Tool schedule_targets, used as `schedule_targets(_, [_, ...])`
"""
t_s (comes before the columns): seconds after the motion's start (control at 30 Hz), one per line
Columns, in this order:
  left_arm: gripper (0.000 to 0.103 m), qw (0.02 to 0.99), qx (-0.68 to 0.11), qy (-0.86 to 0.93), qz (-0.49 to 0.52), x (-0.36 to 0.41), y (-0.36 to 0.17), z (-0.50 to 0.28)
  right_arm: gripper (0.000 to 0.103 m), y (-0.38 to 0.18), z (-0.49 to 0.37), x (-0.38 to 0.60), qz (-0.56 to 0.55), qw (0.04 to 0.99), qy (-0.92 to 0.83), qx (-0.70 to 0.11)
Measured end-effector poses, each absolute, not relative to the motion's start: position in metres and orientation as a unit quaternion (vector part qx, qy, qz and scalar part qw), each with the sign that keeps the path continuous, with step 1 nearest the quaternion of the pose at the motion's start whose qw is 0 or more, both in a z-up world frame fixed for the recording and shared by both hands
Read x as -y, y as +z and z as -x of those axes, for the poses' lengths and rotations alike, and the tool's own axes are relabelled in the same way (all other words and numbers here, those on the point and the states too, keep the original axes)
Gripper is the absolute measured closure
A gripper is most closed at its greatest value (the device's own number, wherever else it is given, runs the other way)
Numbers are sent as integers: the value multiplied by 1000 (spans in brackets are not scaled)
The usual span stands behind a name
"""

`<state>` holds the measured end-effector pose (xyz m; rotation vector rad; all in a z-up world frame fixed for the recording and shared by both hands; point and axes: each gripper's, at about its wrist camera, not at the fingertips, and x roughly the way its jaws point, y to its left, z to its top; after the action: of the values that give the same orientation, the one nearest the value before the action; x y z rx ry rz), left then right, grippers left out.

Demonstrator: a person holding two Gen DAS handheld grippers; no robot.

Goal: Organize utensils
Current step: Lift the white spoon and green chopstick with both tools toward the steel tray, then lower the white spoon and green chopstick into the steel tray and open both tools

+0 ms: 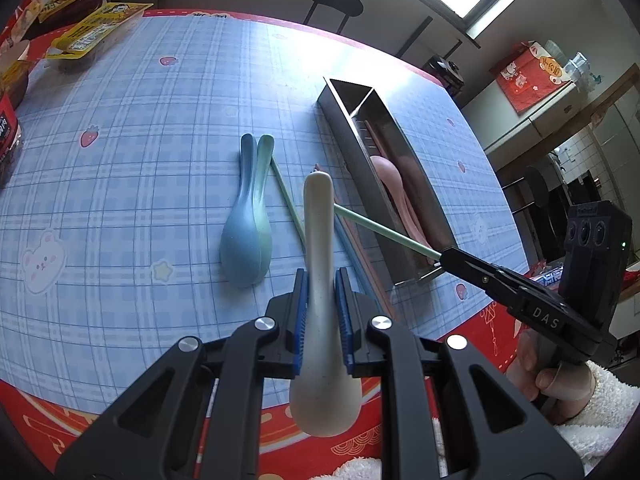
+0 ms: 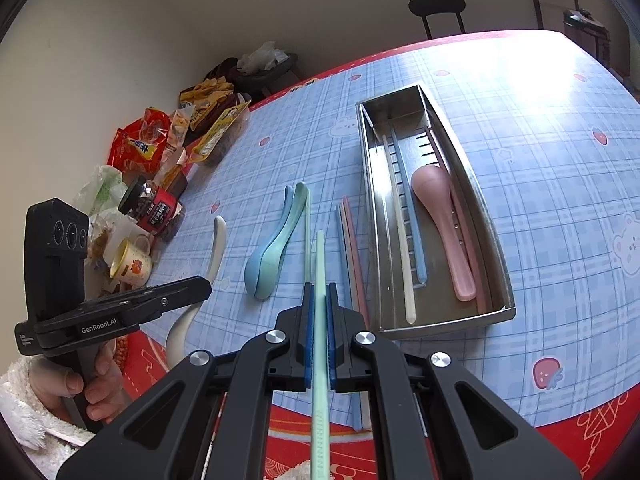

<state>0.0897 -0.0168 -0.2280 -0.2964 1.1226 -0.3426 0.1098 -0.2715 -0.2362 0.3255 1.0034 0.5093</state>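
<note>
Left gripper [image 1: 322,280]: jaws pinched on cream spoon [image 1: 320,280] at the handle, blue pads against both sides. Handle pointed away past the pads, bowl hung behind them toward the camera. Held clear above the bench [image 1: 120,200], over its near edge.

Right gripper [image 2: 320,296]: jaws pressed shut on mint chopstick [image 2: 320,320], gripped around mid-length, tip sticking out forward, ribbed end trailing back under the camera. Also lifted off the bench, near its near edge, just left of the steel tray [image 2: 494,240].

Seen lying on the bench toward the middle: blue spoon and green spoon [image 2: 266,264] nested together, second mint chopstick [image 2: 307,232] just beside them, touching or not — could not tell. Loose blue and pink chopsticks [image 2: 350,248] flat along the tray's left wall.

Inside tray: pink spoon [image 2: 444,220], bowl toward the far end, plus cream chopstick [image 2: 404,240] and blue chopstick [image 2: 414,232] lengthwise on the slotted floor, a pink chopstick alongside the spoon.

Snack packets [image 2: 140,144], jar [image 2: 154,208] and cup [image 2: 130,260] piled along the left edge.
</note>
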Motion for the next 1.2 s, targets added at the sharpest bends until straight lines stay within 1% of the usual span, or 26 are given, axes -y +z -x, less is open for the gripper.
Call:
schedule_targets(0.37, [85,825,-521,-169,140,24,-214,-104,97,-210,-127,294,-174,856,219,-435])
schedule_targets(0.53, [85,821,-523,-177,145,38,-210,-120,97,-209,-148,307,-171,864,195,-431])
schedule_targets(0.73, [85,821,-521,-181,148,58,-207,-149,97,-230,-184,310,-166,861,170,-450])
schedule_targets(0.9, [85,812,-529,-173,173,67,-212,-176,97,-247,-207,296,-151,856,170,-465])
schedule_targets(1.2, [85,807,-536,-160,188,77,-219,-205,97,-275,-222,286,-149,836,169,-501])
